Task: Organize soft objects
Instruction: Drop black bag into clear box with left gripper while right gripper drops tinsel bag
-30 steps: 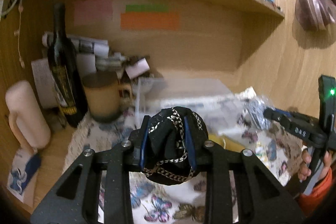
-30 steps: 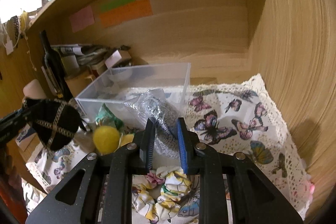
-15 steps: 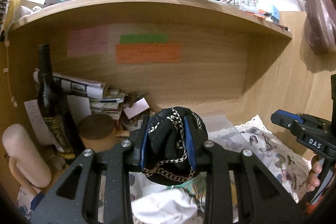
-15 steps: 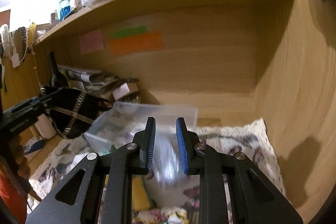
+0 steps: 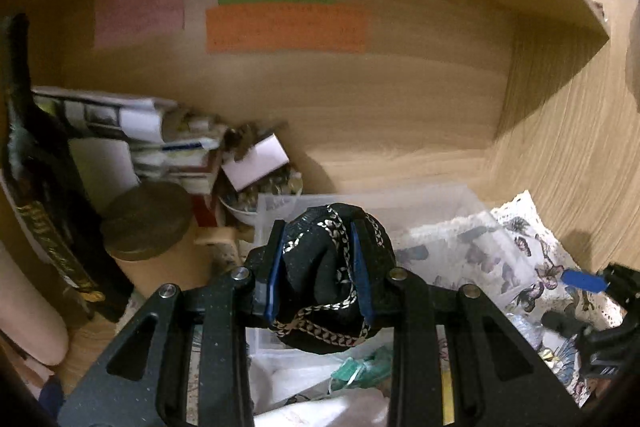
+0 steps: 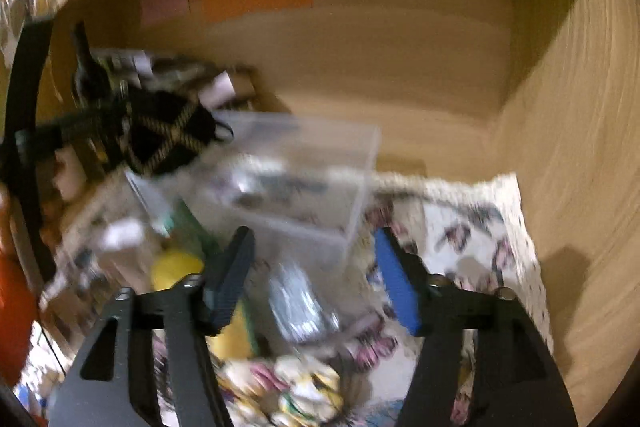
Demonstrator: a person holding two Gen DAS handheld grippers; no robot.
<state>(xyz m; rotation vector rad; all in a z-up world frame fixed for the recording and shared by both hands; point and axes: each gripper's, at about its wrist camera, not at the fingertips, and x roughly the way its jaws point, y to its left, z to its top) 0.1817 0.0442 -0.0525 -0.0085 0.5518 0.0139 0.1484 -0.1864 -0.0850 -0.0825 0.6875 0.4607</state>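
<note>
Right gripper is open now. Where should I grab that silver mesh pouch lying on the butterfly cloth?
Judging from the blurred right wrist view, take the silver mesh pouch across its narrow middle, coming straight down from above. It lies flat and elongated between the right gripper's spread fingers, in front of the clear plastic box, so a pinch across its width should bunch it.

So it's a wooden worktop (image 5: 400,163) tucked under a shelf, with a butterfly-print cloth (image 6: 472,227) spread over the right part. On the cloth sit a clear plastic box (image 6: 320,163), a yellow ball (image 6: 172,267) and a floral scrunchie (image 6: 312,395). Far left: dark bottle (image 5: 44,227), lidded brown mug (image 5: 148,227), messy paper pile (image 5: 132,131).
</note>
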